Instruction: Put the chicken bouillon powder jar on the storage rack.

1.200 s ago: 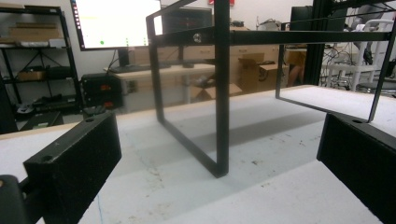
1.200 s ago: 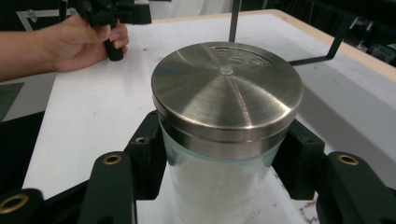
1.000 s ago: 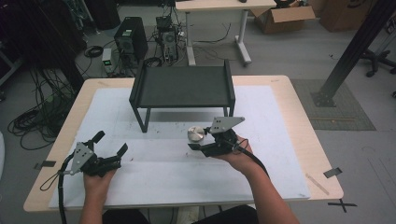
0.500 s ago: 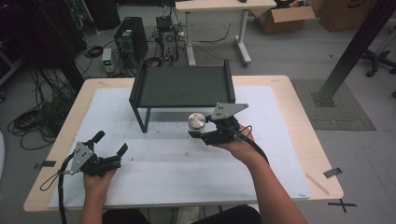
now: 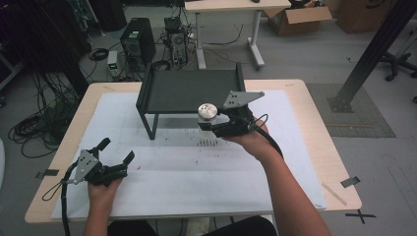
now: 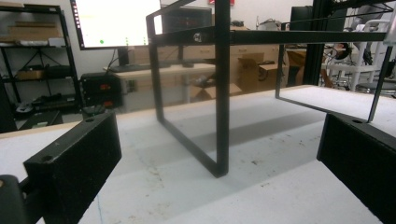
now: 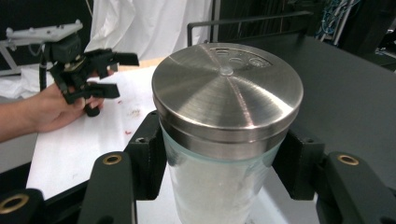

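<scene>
My right gripper (image 5: 210, 123) is shut on a glass shaker (image 5: 207, 112) with a brushed steel lid (image 7: 227, 88), holding it upright at the front edge of the black metal shelf (image 5: 192, 91). In the right gripper view both jaws press the frosted glass body (image 7: 212, 186) just below the lid, and the shelf's dark top lies right behind it. My left gripper (image 5: 117, 152) rests low on the white mat near the front left, open with nothing between its jaws. The left gripper view looks between the wide-apart jaws at the shelf's front leg (image 6: 222, 88).
The white mat (image 5: 196, 167) covers most of the wooden table (image 5: 314, 142). Small dark specks (image 5: 209, 143) mark the mat in front of the shelf. Beyond the table are a computer tower (image 5: 136, 42), cables, a second desk (image 5: 231, 7) and a black post (image 5: 373, 49).
My right gripper has carried the shaker up and away from the mat to the shelf's front edge. The left gripper has stayed in place, open.
</scene>
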Demonstrator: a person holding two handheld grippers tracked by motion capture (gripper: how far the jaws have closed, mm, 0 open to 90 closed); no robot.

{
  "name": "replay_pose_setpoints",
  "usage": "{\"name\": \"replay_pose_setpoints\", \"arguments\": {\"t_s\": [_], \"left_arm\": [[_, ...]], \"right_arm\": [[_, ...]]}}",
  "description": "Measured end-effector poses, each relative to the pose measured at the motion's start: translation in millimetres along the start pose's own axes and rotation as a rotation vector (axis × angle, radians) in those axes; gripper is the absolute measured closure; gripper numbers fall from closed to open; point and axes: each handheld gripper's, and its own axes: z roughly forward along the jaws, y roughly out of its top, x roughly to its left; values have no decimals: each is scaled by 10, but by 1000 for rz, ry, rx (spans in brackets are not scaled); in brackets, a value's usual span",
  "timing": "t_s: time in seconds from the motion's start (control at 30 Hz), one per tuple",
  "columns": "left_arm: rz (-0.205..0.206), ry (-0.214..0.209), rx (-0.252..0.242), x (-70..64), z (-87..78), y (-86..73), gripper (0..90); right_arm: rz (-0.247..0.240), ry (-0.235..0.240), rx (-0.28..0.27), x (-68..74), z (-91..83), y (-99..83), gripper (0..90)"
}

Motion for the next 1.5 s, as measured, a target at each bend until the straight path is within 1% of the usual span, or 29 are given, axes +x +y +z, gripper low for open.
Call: {"name": "replay_pose_setpoints", "arguments": {"t_s": [0.23, 0.4, 0.57, 0.67, 0.77, 0.8, 1.03, 1.27, 1.5], "left_arm": [[0, 0, 0, 1, 0, 0, 2], [0, 0, 1, 2, 0, 1, 2], [0, 0, 0, 1, 1, 0, 2], [0, 0, -1, 1, 1, 0, 2], [0, 0, -2, 0, 0, 0, 3], [1, 0, -2, 0, 0, -1, 2], [2, 0, -3, -1, 0, -1, 2], [3, -1, -2, -3, -2, -1, 3], [2, -3, -3, -1, -1, -1, 3]], "right_arm": [[20, -20, 0, -79, -17, 110, 433], [24, -27, -1, -126, -10, 213, 433], [26, -35, 2, -161, -1, 273, 433], [33, -46, -5, -214, 5, 332, 433], [36, -51, -6, -233, 10, 353, 433], [41, -60, -6, -255, 22, 377, 433], [48, -81, 0, -320, 59, 435, 433], [51, -91, -5, -365, 123, 477, 433], [68, -127, -5, -455, 199, 512, 433]]}}
